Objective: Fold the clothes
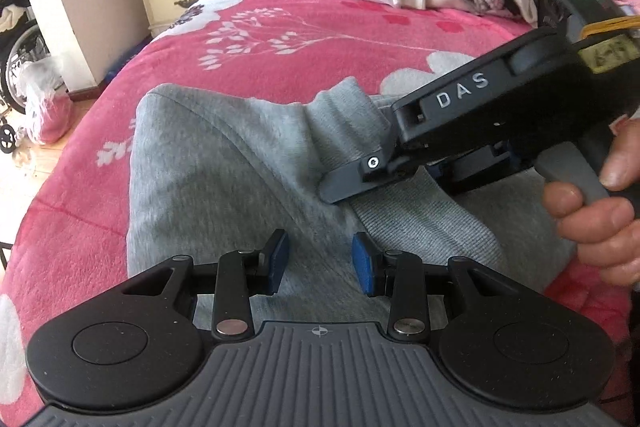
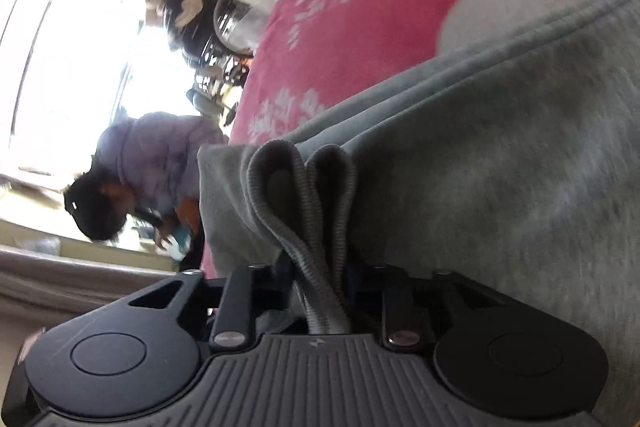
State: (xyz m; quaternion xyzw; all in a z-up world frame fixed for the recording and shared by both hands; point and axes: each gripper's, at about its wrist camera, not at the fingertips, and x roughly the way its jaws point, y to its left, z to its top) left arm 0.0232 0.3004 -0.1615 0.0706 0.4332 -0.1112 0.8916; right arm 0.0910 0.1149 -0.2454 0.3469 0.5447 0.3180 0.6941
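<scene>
- Right gripper (image 2: 320,291): tilted down, jaws pinching ribbed cuff (image 2: 312,211) of grey sweatshirt (image 1: 224,163).
- Left gripper (image 1: 320,263): angled down over sweatshirt on bed (image 1: 280,35), jaws spread, empty.

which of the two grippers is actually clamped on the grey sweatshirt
The right gripper: its jaws pinch the grey fleece sweatshirt's ribbed hem. The left gripper hangs open above the fabric, pads apart.
</scene>
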